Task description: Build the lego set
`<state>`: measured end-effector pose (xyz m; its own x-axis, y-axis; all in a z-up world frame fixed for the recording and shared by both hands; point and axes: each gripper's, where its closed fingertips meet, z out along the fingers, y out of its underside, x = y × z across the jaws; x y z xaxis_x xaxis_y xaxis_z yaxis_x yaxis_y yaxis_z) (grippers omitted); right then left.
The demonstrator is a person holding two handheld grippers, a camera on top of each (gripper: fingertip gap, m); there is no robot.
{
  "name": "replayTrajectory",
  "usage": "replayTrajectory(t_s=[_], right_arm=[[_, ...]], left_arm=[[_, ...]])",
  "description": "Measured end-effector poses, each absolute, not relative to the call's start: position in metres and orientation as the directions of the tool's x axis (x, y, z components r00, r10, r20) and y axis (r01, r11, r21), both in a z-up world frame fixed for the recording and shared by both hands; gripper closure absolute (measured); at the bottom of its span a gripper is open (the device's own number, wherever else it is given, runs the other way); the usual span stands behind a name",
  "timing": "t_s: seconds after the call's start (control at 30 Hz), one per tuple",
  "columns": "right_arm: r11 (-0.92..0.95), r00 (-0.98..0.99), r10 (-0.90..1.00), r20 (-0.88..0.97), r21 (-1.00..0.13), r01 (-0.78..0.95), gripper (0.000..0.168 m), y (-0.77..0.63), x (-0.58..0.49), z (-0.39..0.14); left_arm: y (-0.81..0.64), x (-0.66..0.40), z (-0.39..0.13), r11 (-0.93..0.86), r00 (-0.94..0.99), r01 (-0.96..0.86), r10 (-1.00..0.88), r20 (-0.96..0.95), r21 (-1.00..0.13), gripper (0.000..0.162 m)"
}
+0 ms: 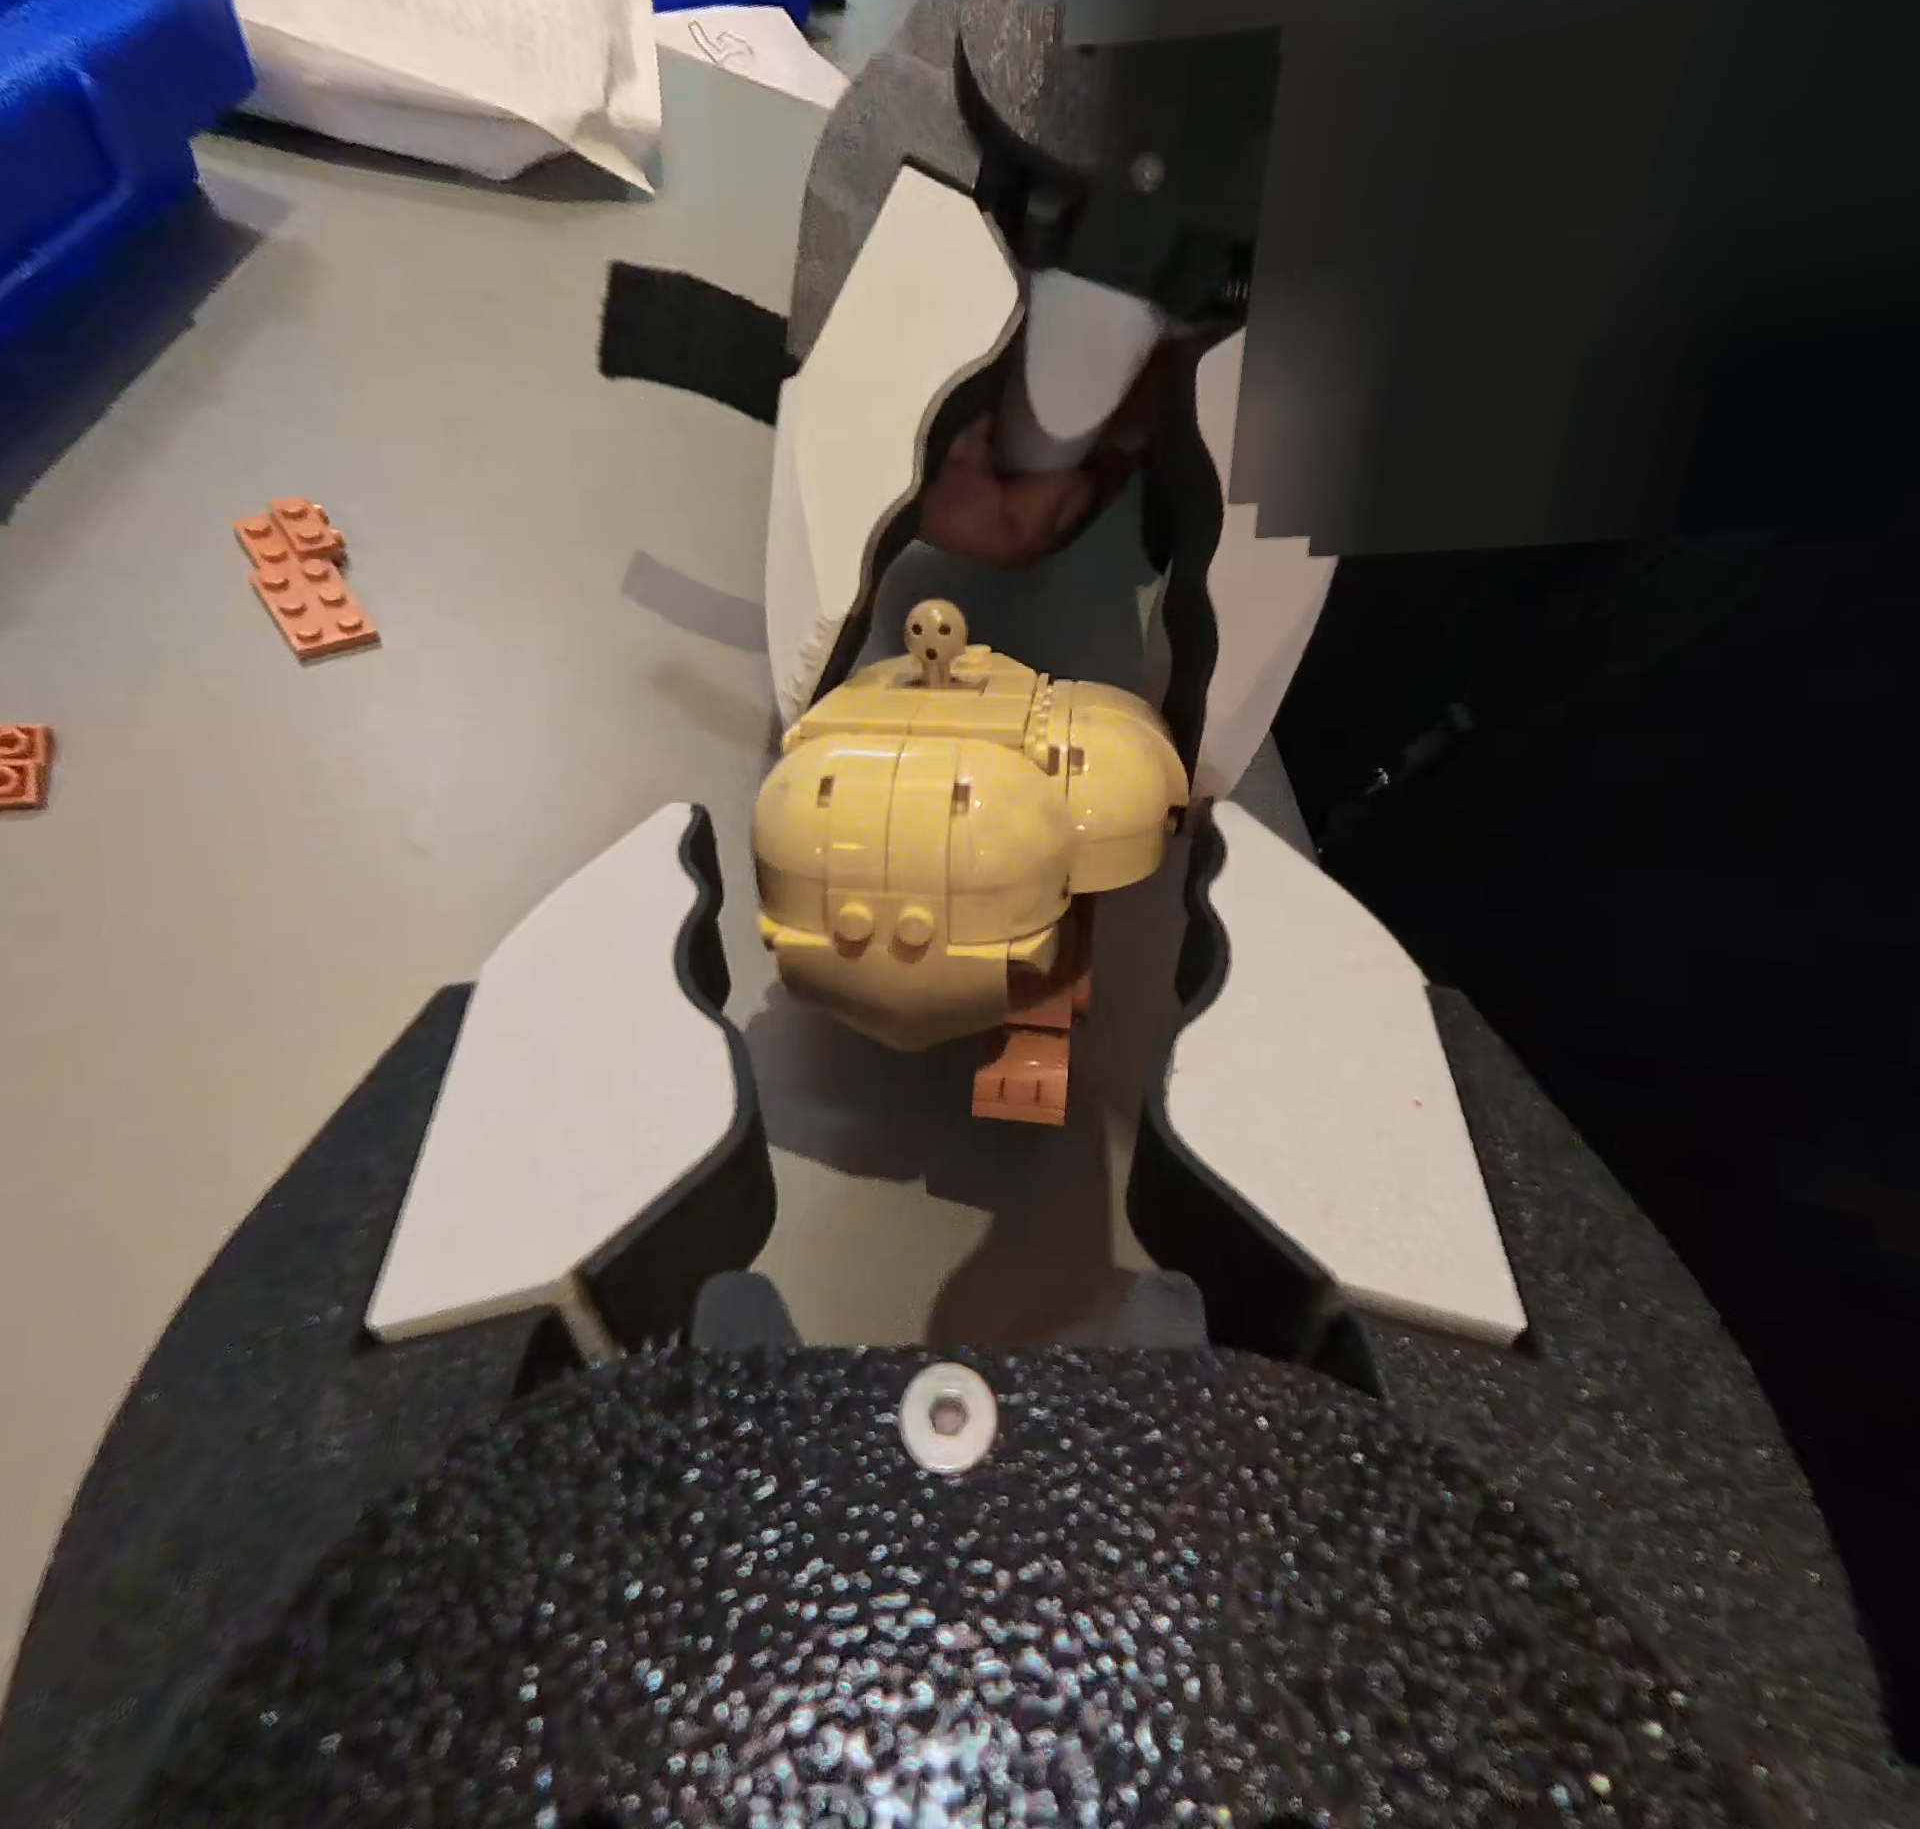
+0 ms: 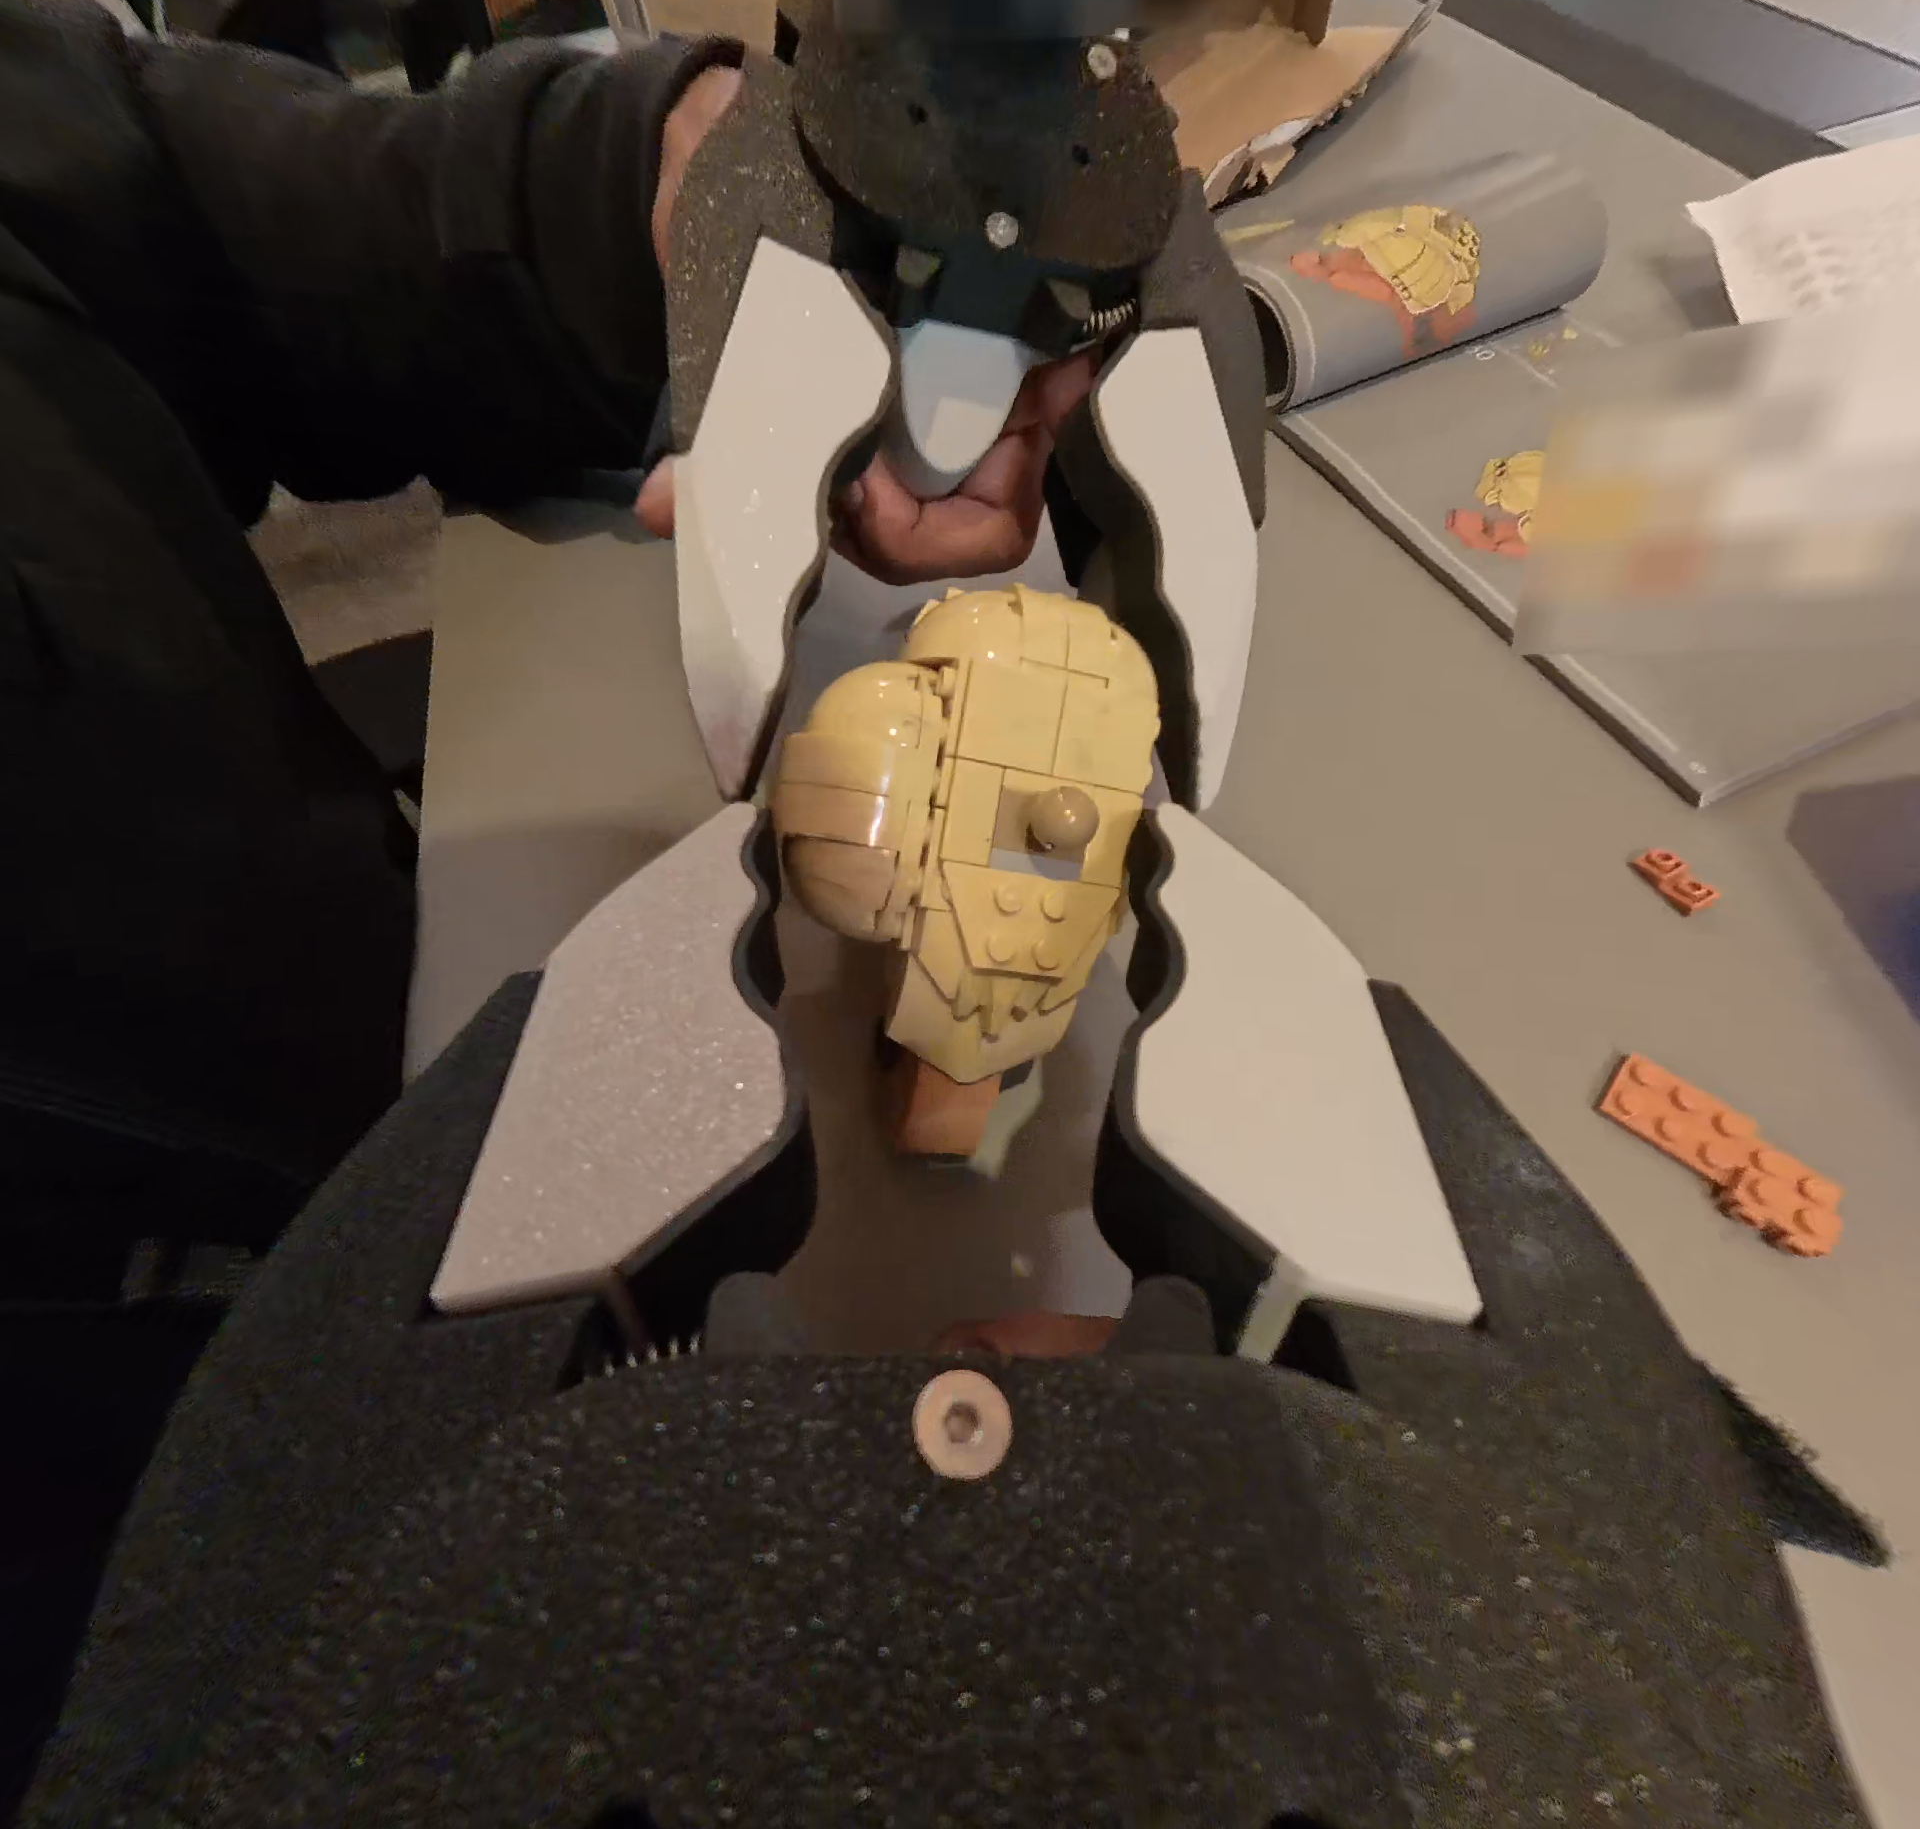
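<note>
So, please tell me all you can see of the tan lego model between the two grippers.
The tan lego model is a rounded body of glossy plastic bricks with curved shells, bare studs and a small ball knob on top. A brown brick part hangs below. It sits above the grey table, between the jaws of both grippers; whether they pinch it is unclear.

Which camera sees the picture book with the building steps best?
The right wrist view: the open instruction booklet lies on the grey table at upper right, partly blurred over. The left wrist view does not show it.

Tan lego model (image 1: 966, 844) sits between both grippers' spread fingers (image 1: 582, 1073).
</note>
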<state>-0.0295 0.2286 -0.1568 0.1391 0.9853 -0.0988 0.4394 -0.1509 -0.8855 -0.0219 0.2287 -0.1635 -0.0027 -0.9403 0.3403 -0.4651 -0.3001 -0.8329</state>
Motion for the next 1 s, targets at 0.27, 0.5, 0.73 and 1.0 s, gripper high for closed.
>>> replayTrajectory(t_s=[0.27,0.5,0.73,1.0], right_arm=[[-0.009,0.091,0.995,0.044,-0.861,0.509,0.103,0.2267,-0.0334,-0.1566],[0.041,0.068,0.994,0.090,-0.847,0.530,0.103,0.2241,-0.0351,-0.1595],[0.060,0.056,0.993,0.106,-0.841,0.537,0.103,0.2229,-0.0351,-0.1609],[0.062,0.045,0.994,0.102,-0.839,0.541,0.103,0.2215,-0.0346,-0.1624]], left_arm=[[0.2273,-0.0260,-0.1613,-0.168,-0.013,-0.431,-0.981,0.193,-0.887,0.088],[0.2254,-0.0280,-0.1655,-0.131,-0.017,-0.407,-0.988,0.150,-0.904,0.088],[0.2242,-0.0281,-0.1680,-0.125,-0.020,-0.419,-0.989,0.146,-0.900,0.089],[0.2226,-0.0276,-0.1703,-0.137,-0.023,-0.430,-0.986,0.163,-0.892,0.089]])
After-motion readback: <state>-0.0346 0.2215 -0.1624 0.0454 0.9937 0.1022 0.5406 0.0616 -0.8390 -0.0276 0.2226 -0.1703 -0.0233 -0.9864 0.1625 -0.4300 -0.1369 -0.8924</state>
